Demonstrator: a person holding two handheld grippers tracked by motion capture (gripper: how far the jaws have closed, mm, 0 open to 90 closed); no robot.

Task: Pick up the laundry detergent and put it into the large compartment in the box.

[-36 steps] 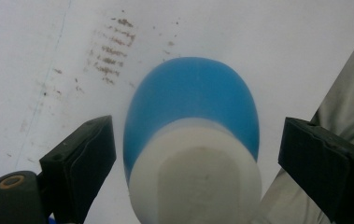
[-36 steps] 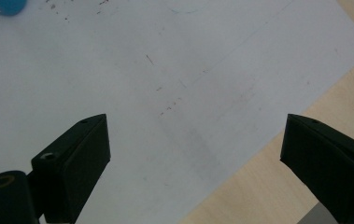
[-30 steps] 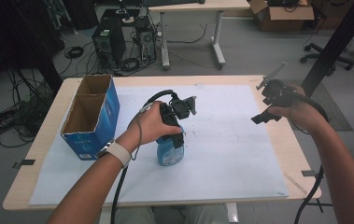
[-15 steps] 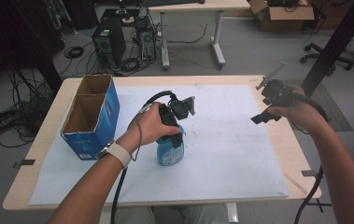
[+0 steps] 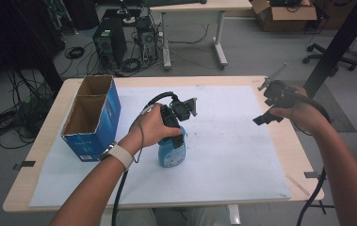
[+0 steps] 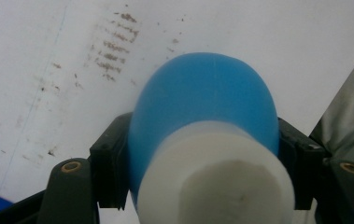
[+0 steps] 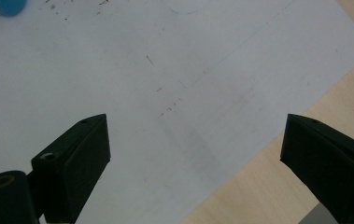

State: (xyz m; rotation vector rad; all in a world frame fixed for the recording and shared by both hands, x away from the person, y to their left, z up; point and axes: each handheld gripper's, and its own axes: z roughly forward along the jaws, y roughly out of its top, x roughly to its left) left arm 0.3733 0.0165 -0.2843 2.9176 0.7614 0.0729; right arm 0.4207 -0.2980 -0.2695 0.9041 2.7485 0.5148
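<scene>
A wooden table point(image 5: 270, 84) bears a white sheet point(image 5: 232, 141); box point(image 5: 91, 117), bottle point(image 5: 172, 150).

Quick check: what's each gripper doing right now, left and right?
Left gripper: jaws have just been closing, now shut on the blue bottle.
Right gripper: open, holding nothing.

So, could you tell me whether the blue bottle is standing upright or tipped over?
Upright: the blue bottle stands on the white sheet, white cap up, with the left gripper clamped round its neck.

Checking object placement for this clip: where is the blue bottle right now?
In the high view the blue bottle stands upright on the white sheet, near the table's middle, right of the open cardboard box, with the left gripper shut on it.
</scene>
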